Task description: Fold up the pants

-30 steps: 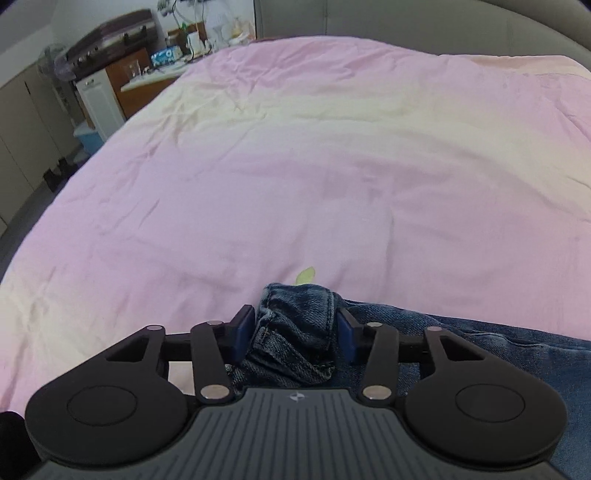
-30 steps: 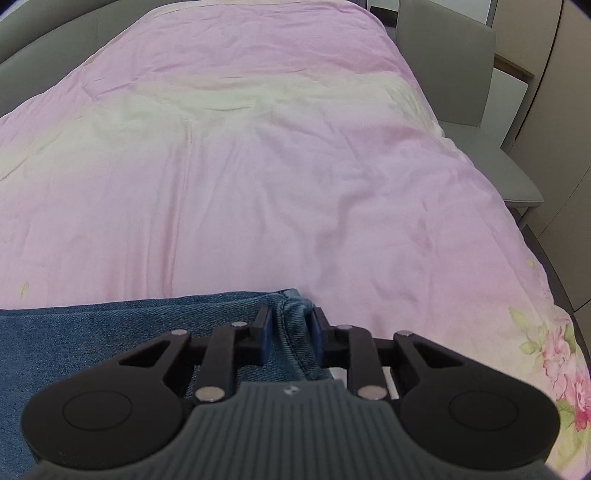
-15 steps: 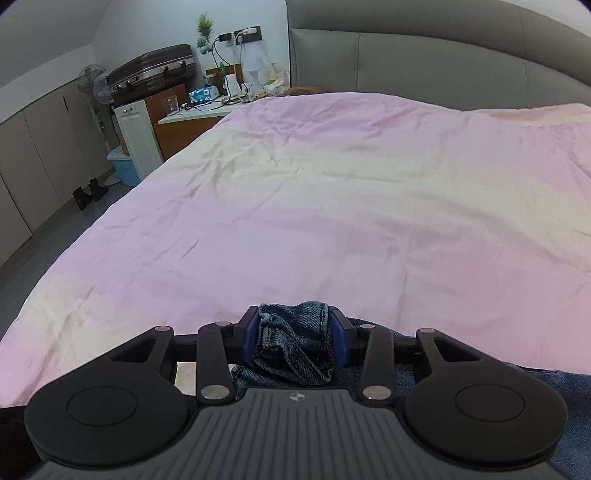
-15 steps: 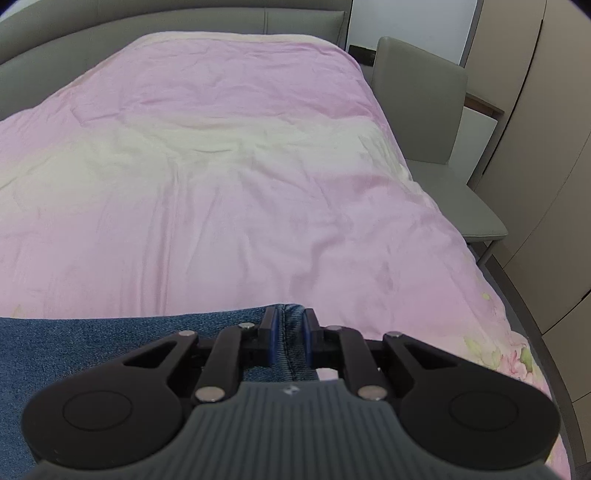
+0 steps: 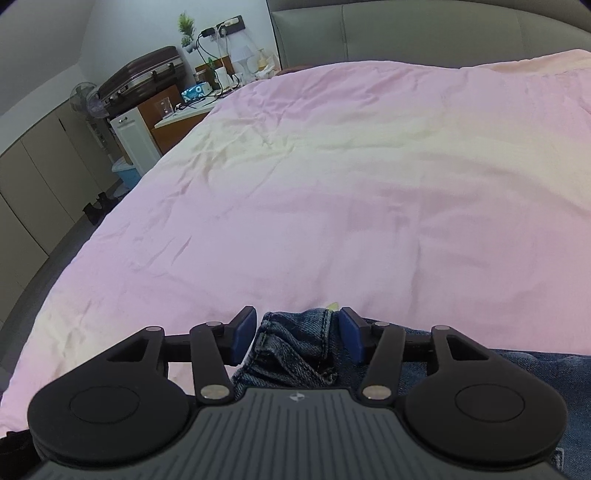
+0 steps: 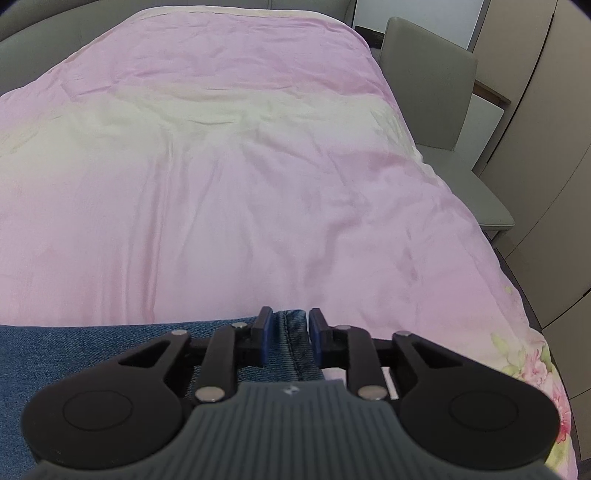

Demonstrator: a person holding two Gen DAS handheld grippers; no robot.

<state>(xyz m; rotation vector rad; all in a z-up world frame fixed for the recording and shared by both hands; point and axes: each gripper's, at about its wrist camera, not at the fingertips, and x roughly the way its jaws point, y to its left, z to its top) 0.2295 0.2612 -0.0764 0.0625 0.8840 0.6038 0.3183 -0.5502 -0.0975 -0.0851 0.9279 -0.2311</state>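
Clearly both grippers were letting go. The left gripper (image 5: 297, 334) had its jaws opening, wide apart w/ a bunched denim edge of the pants (image 5: 295, 347) sitting between the blue pads (image 5: 244, 334) but w/ a gap on each side, so no real hold. The right gripper (image 6: 287, 338) was opening too, jaws much narrower, a hemmed edge of the pants (image 6: 291, 339) between them; the pads sat very near the cloth, prob. just off it.

Progress, as a judgement: the jeans lay flat at the near edge of the bed, stretching between the two grippers, w/ one edge at each. That looked like a fold just laid down & being released. How many folds were done I couldn't tell, since most of the garment was hidden under the gripper bodies. Likely left: back off, check the edges line up, maybe fold again & smooth.

Surface: a pink & cream bedspread (image 5: 332, 184), soft & lightly wrinkled, floral print at the near right corner (image 6: 532, 365). A grey padded headboard (image 5: 424, 33) at the far end.

Room: left side had a nightstand (image 5: 177, 122) cluttered w/ chargers & small items, a dark suitcase (image 5: 144, 75) on a cabinet, a fan (image 5: 86, 101), beige cupboards. Right side had a grey chair (image 6: 443, 110) just beside the bed & more beige wardrobe doors.
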